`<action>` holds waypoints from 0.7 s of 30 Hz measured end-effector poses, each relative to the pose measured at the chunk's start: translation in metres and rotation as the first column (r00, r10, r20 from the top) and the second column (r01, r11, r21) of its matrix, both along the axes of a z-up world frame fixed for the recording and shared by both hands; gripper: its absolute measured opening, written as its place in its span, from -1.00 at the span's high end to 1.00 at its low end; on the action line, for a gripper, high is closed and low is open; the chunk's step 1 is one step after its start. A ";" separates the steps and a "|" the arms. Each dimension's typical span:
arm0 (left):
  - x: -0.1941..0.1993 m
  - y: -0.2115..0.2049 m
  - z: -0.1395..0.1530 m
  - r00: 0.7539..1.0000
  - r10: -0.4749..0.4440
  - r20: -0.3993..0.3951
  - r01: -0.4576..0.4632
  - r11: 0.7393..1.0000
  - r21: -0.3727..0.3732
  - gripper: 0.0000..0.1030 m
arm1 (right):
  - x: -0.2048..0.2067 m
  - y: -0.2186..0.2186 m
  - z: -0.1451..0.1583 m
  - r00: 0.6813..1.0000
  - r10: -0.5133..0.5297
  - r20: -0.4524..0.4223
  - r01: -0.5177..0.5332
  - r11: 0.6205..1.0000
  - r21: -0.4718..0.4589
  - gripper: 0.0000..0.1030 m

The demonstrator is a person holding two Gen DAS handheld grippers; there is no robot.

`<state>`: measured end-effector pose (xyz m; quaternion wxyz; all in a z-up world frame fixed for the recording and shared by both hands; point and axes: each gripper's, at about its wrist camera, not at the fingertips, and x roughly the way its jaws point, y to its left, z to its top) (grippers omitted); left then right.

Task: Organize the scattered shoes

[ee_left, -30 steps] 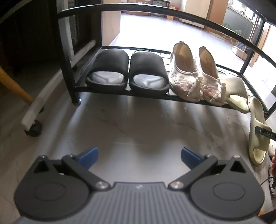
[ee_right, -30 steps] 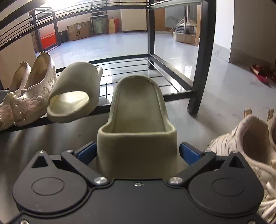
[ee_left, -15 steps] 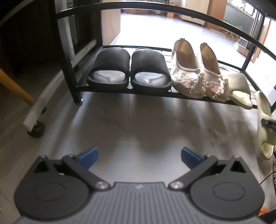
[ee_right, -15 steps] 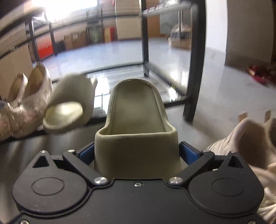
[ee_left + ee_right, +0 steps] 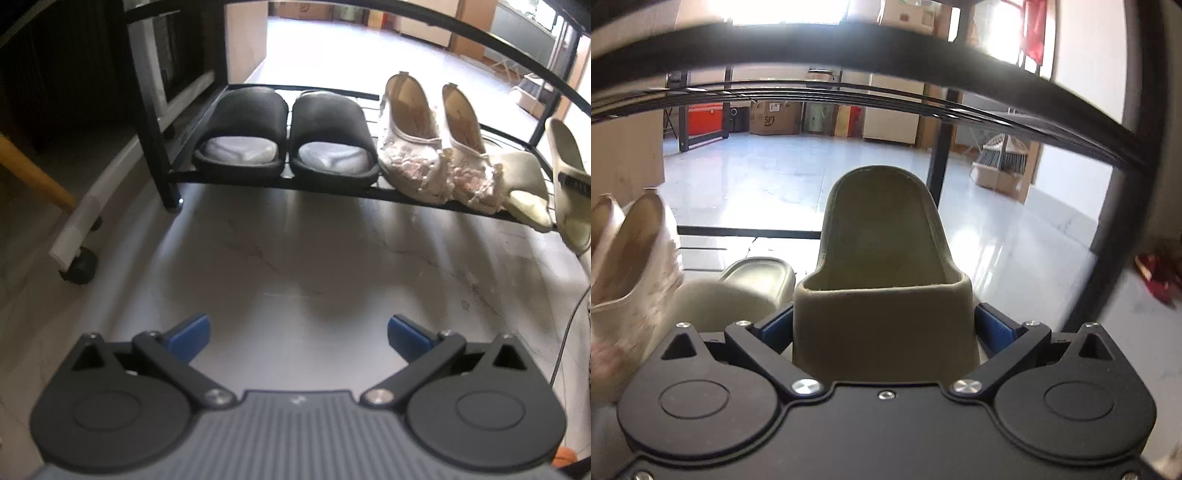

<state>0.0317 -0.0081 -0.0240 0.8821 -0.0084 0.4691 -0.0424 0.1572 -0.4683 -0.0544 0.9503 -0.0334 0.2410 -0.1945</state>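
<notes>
- We hold the olive slipper (image 5: pixel 886 288) in the right gripper (image 5: pixel 884 328), jaws clamped across its strap end, heel pointing away from us, raised over the right end of the shoe rack (image 5: pixel 280 182).
- Its mate (image 5: pixel 753 280) already lies on the rack, just left of the held slipper, beside the 2 cream flats (image 5: pixel 439 147).
- The left gripper (image 5: pixel 297 332) hangs over bare floor in front of the rack, jaws apart and holding nothing.
- To do this step well, we judge the slipper should go down flat and parallel to its mate, with its sole fully on the wires before we let go.
- We should keep it clear of the mate's edge and of the rack's right post (image 5: pixel 1137 184), which stands close.
- The rack's upper bar (image 5: pixel 886 44) runs low overhead, so the approach looks best kept shallow.
- The slippers are thick, smooth moulded foam with rounded edges; they likely give a little under the pads.
- The flats look like soft fabric with beaded toes.
- The 2 black slides (image 5: pixel 284 136) at the rack's left end are matte, with pale footbeds.
- The rack is thin black metal wire, so a narrow heel could tip between wires.
</notes>
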 end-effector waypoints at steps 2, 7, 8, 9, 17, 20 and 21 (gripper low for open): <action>0.002 0.001 -0.002 1.000 0.011 -0.010 -0.011 1.000 0.001 -0.99 | 0.016 -0.002 -0.006 1.000 0.010 -0.014 -0.010 1.000 -0.022 -0.96; 0.005 0.002 -0.003 1.000 0.023 -0.016 -0.023 1.000 -0.002 -0.99 | 0.037 -0.007 -0.021 0.999 0.025 -0.038 -0.025 1.000 0.004 -0.97; 0.006 0.002 -0.004 1.000 0.024 -0.017 -0.024 1.000 0.001 -0.99 | 0.038 -0.009 -0.022 0.999 0.018 -0.034 -0.017 1.000 0.024 -0.96; 0.006 0.001 -0.004 0.999 0.026 -0.020 -0.026 1.000 0.000 -0.99 | 0.039 -0.012 -0.024 0.999 0.011 -0.030 -0.009 0.999 0.043 -0.99; 0.004 0.002 0.004 0.999 0.040 0.000 -0.040 0.999 -0.029 -0.99 | 0.013 -0.013 -0.005 1.000 0.004 0.020 -0.007 0.989 0.150 -1.00; 0.002 0.004 0.008 0.999 0.044 0.008 -0.043 0.998 -0.052 -0.99 | -0.007 0.001 0.008 0.994 0.097 0.055 -0.106 0.971 0.212 -1.00; 0.002 0.004 0.009 0.999 0.043 0.010 -0.043 0.997 -0.058 -0.99 | -0.012 0.009 0.012 0.989 0.131 0.061 -0.142 0.964 0.223 -1.00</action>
